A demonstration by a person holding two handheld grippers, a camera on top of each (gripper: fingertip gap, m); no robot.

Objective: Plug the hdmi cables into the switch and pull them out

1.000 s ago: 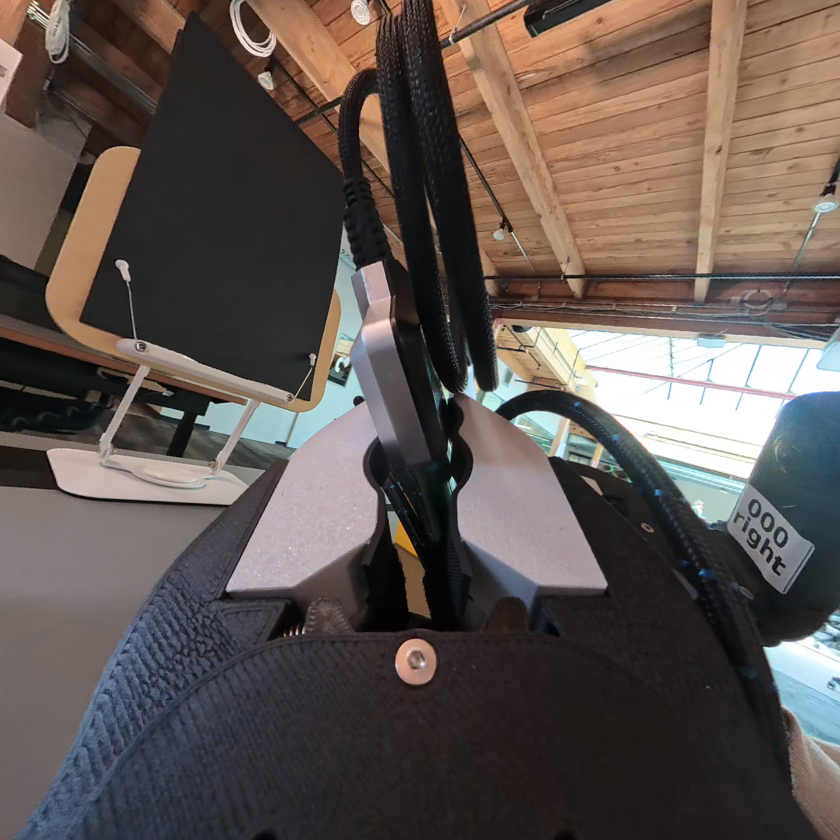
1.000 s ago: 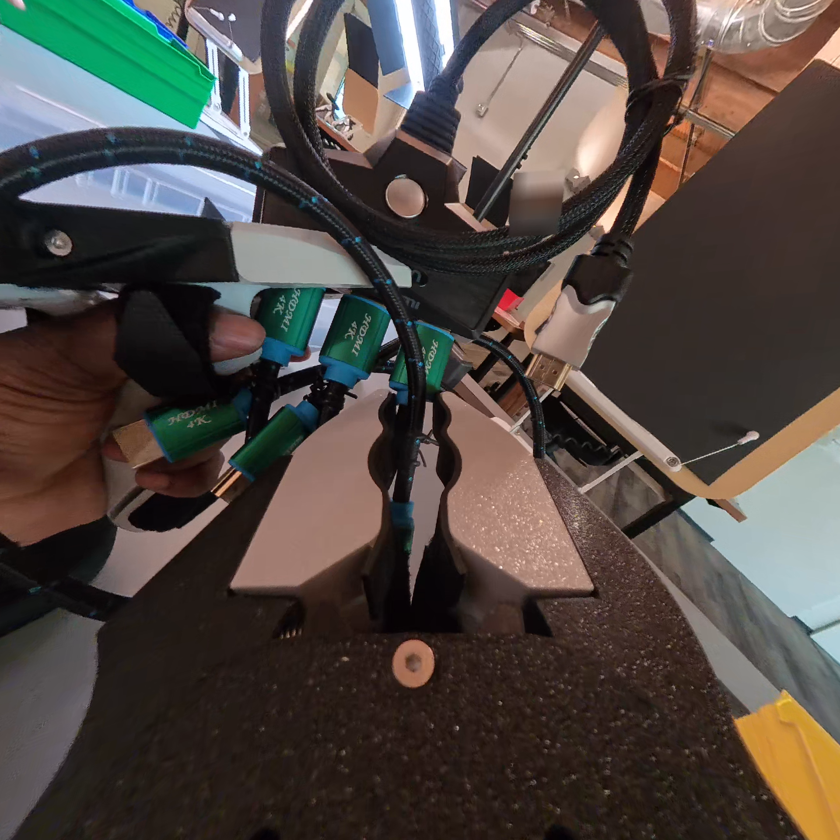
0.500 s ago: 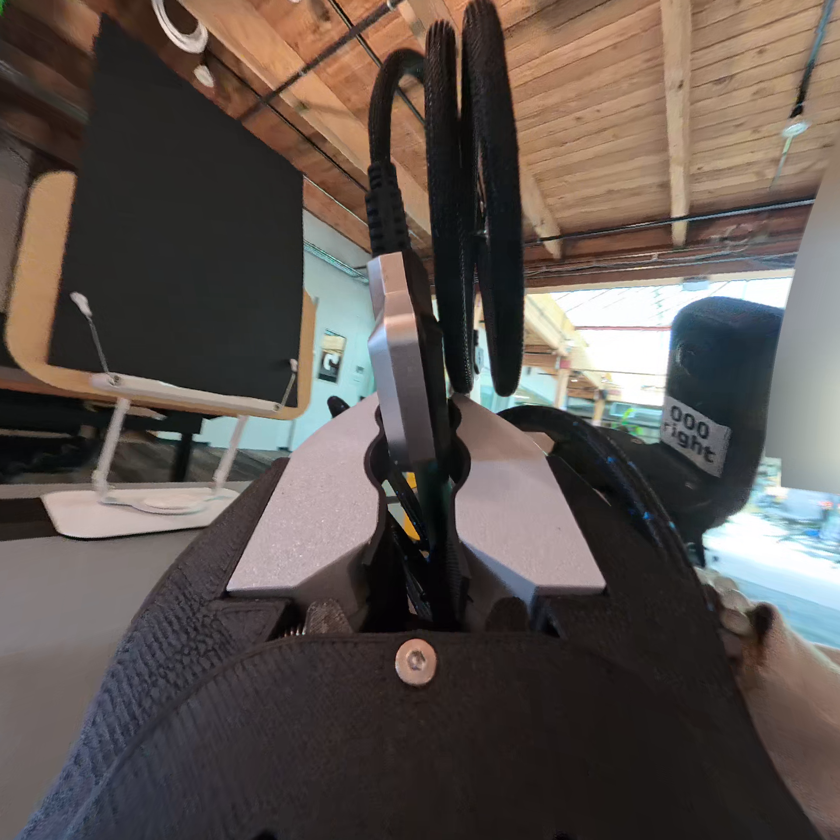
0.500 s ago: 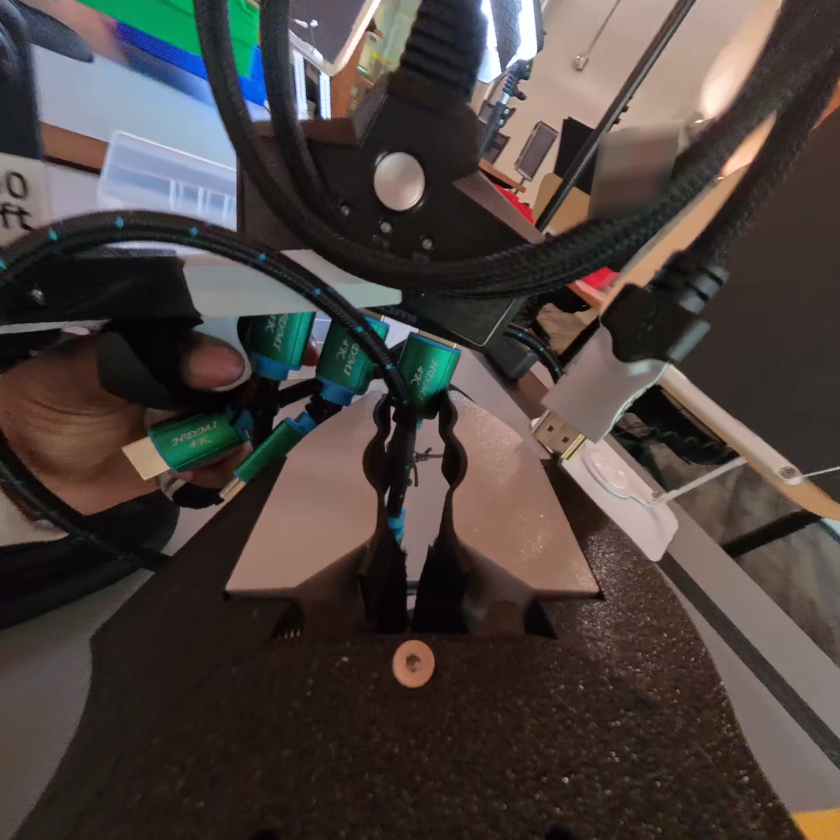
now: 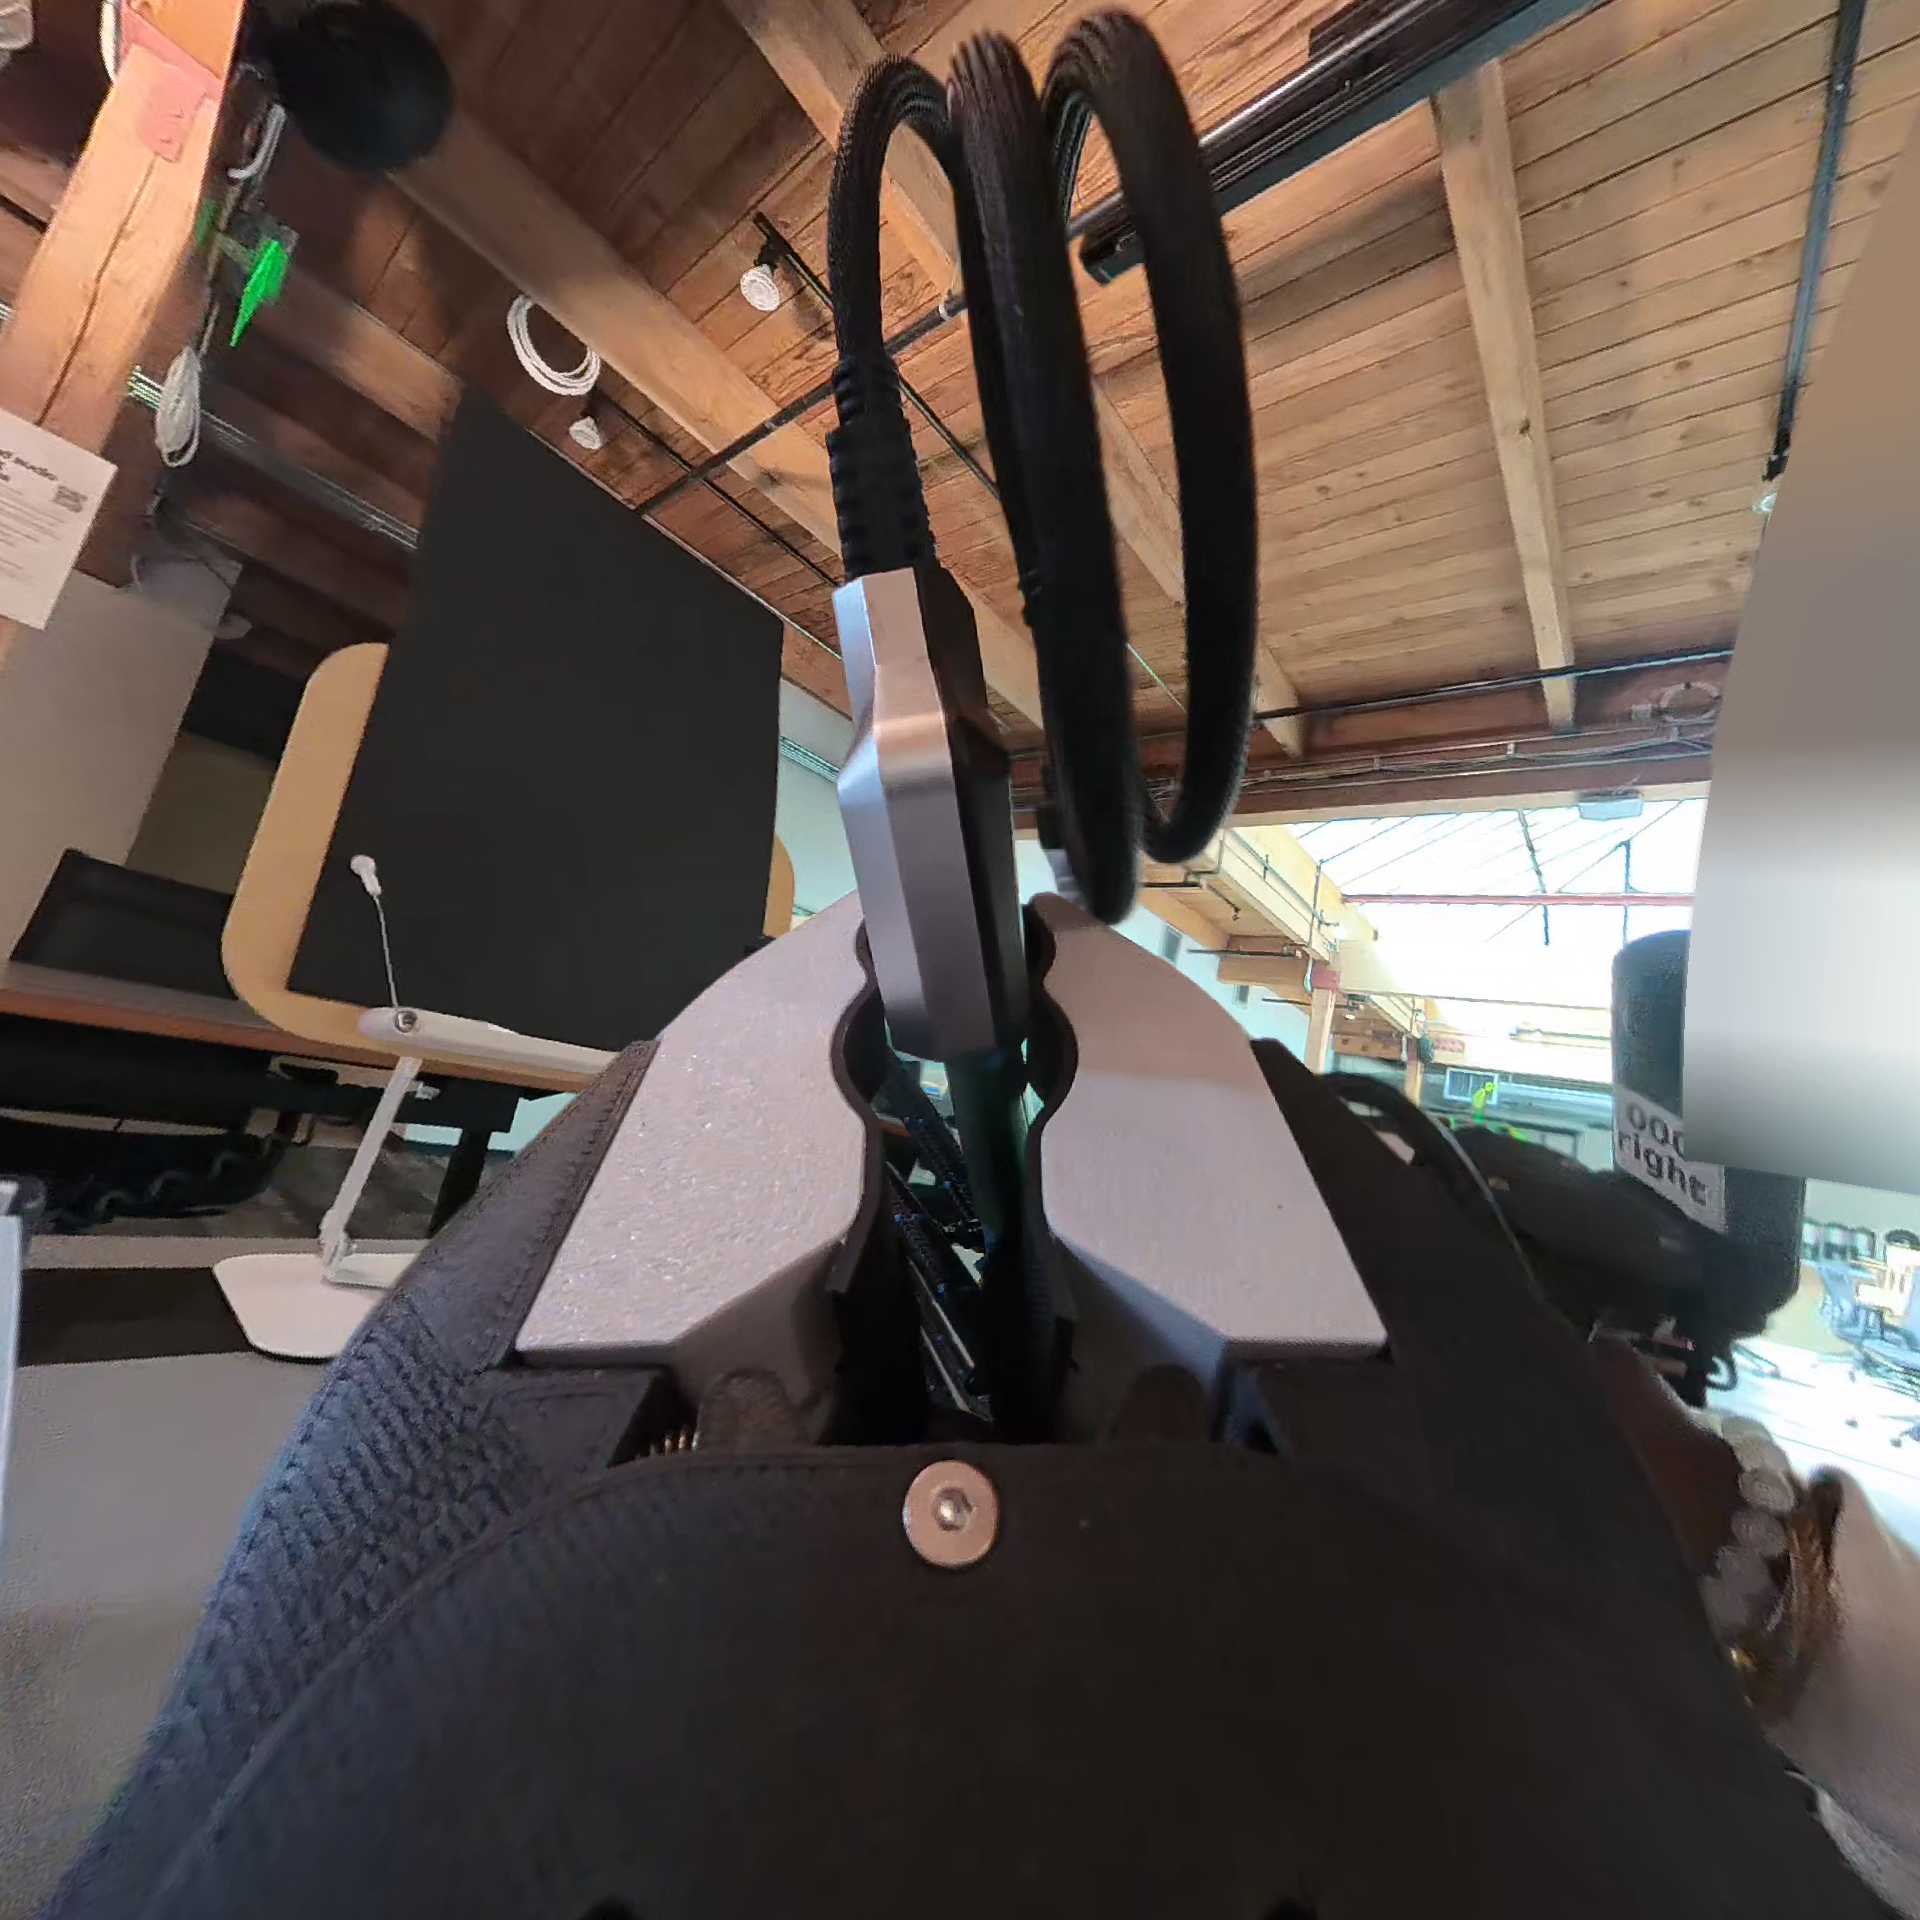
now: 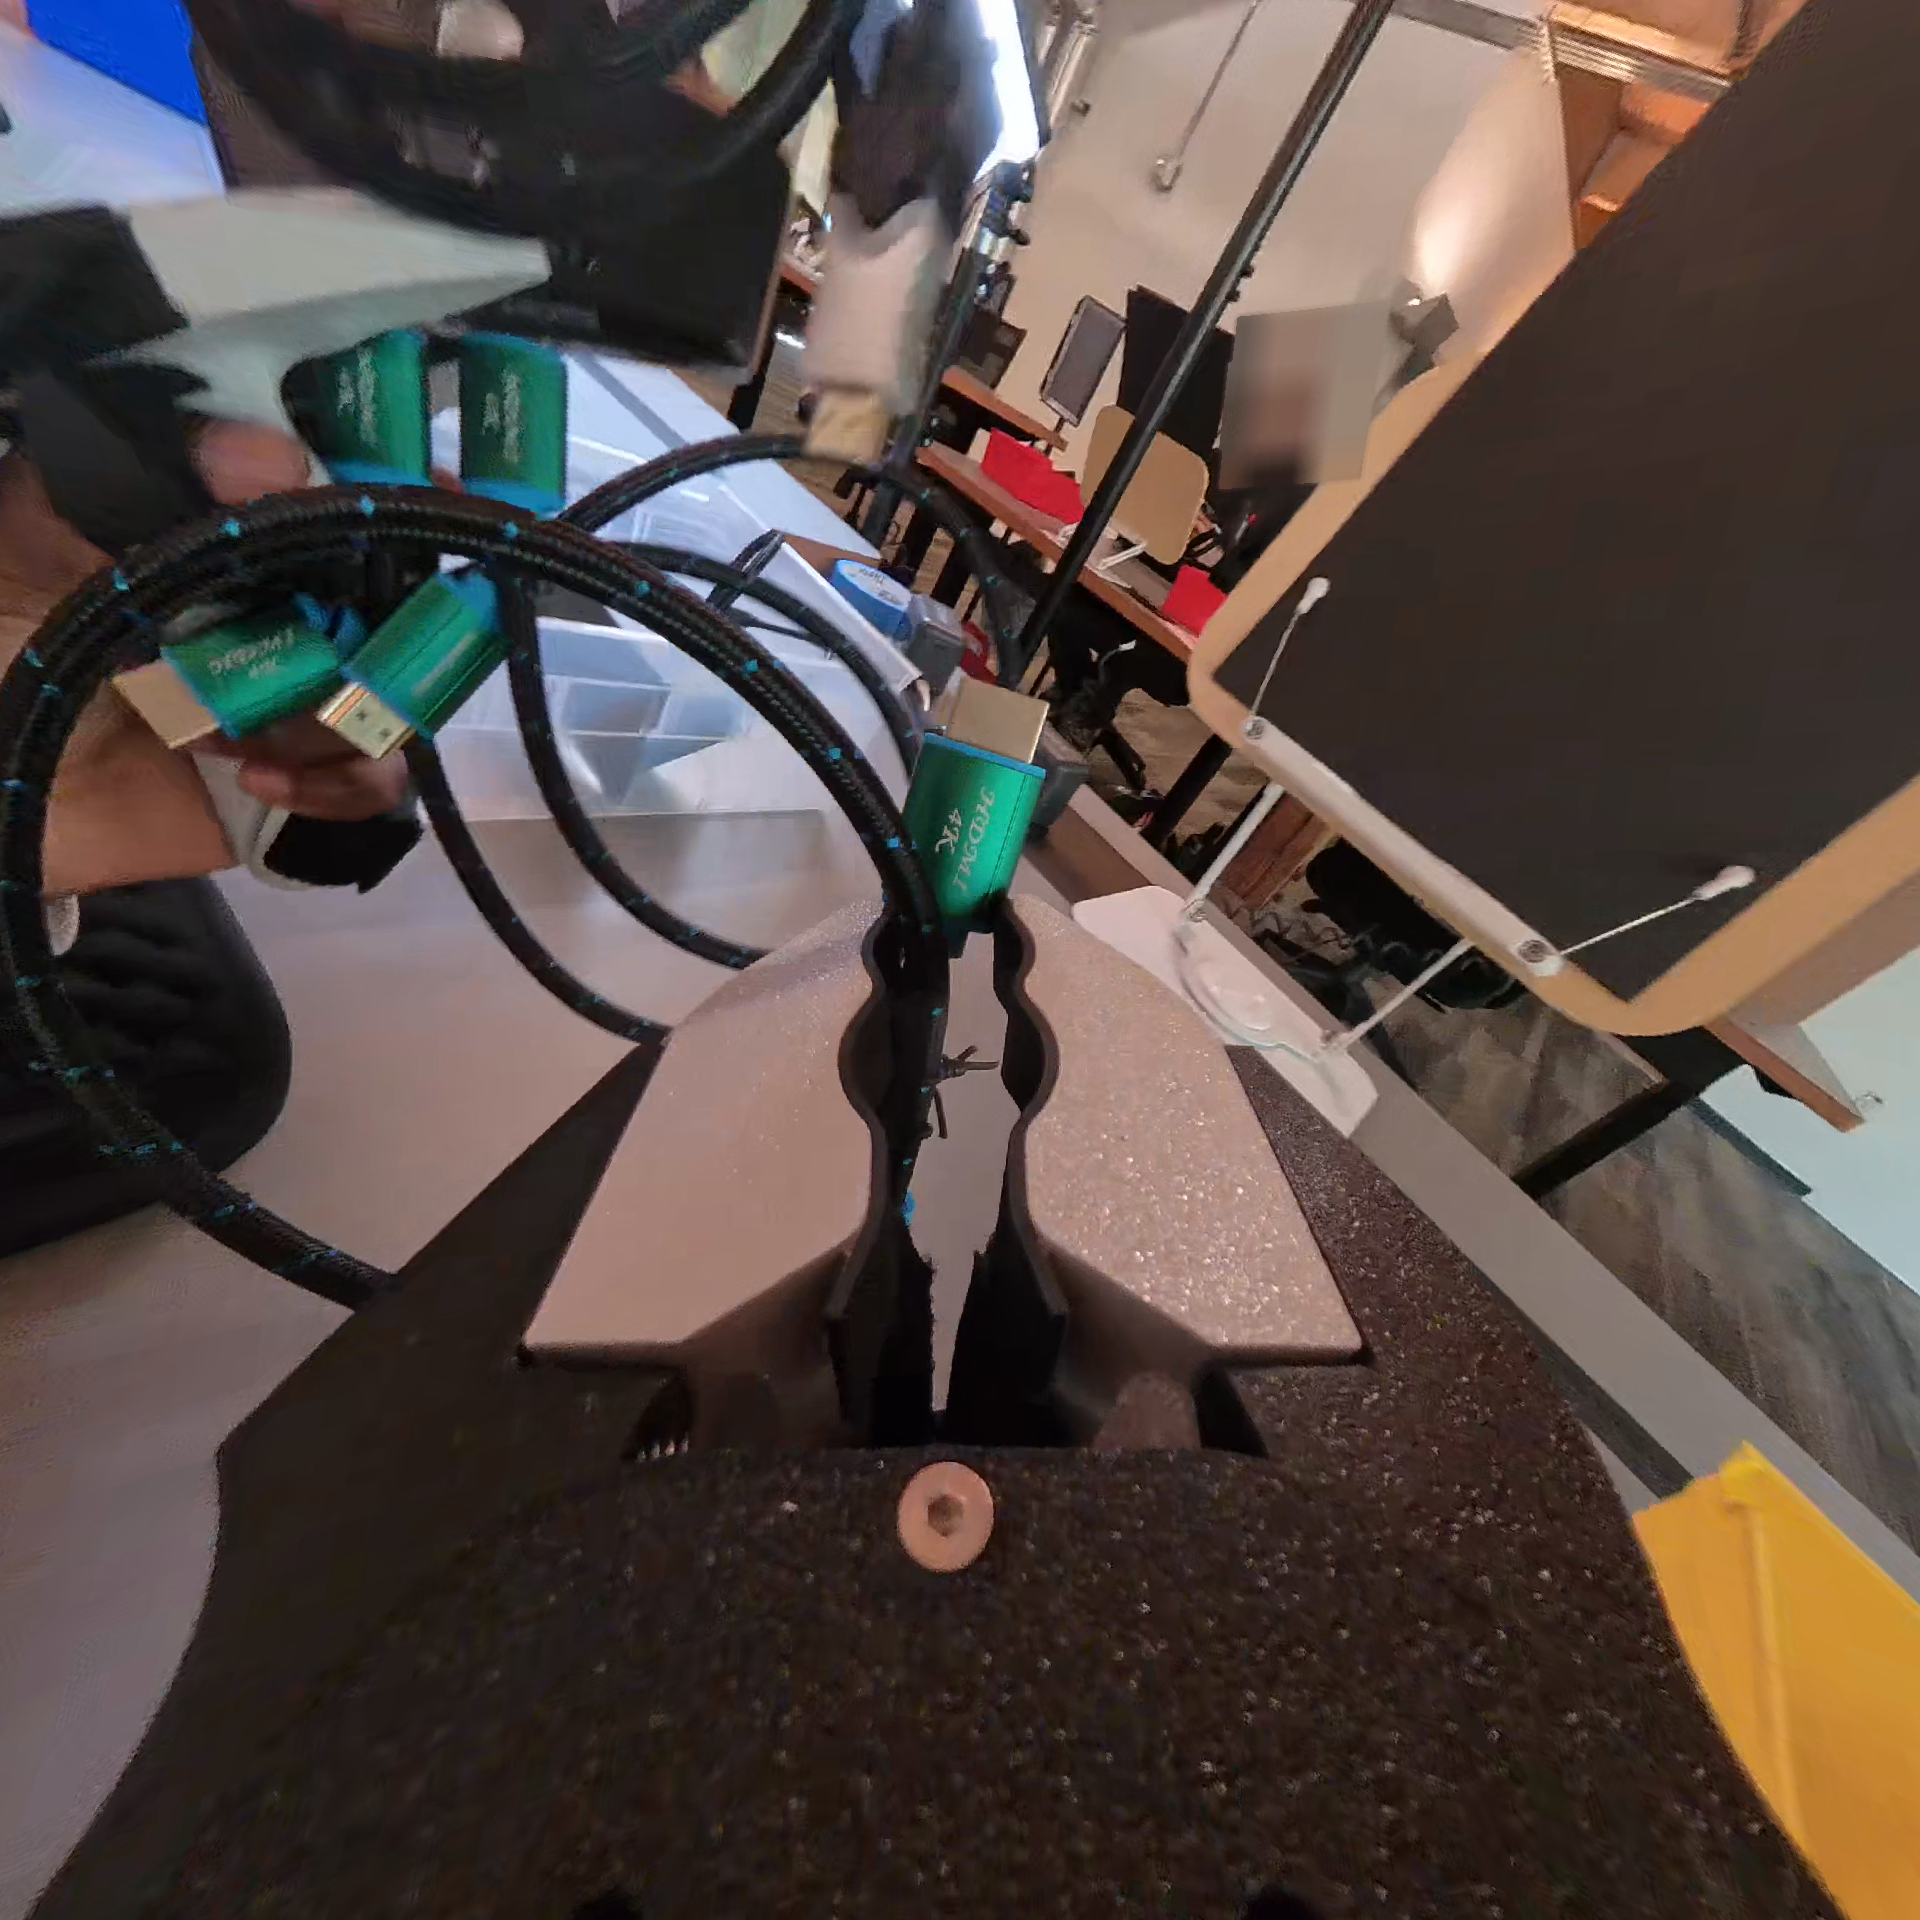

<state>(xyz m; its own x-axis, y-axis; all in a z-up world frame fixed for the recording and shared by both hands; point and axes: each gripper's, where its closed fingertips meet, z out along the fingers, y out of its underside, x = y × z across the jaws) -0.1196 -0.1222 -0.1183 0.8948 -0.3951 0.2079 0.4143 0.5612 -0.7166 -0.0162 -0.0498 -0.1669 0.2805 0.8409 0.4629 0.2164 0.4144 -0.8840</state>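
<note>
printed lettering, not transcribed | green plug [image 6: 971,831] | white sticker [image 5: 1664,1162] | paper notice [image 5: 42,520]

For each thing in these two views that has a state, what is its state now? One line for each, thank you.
left gripper: shut on the switch.
switch: held upright, black cable coiled above it.
right gripper: shut on the green plug's cable.
green plug: unplugged, gold tip bare, pointing up.
two plugs near the switch: blurred, cannot tell if they are seated.
two loose plugs: unplugged, beside the hand.

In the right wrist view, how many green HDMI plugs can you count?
5. One at the right gripper's tips; two upper left; two hanging below. Others may hide.
</note>
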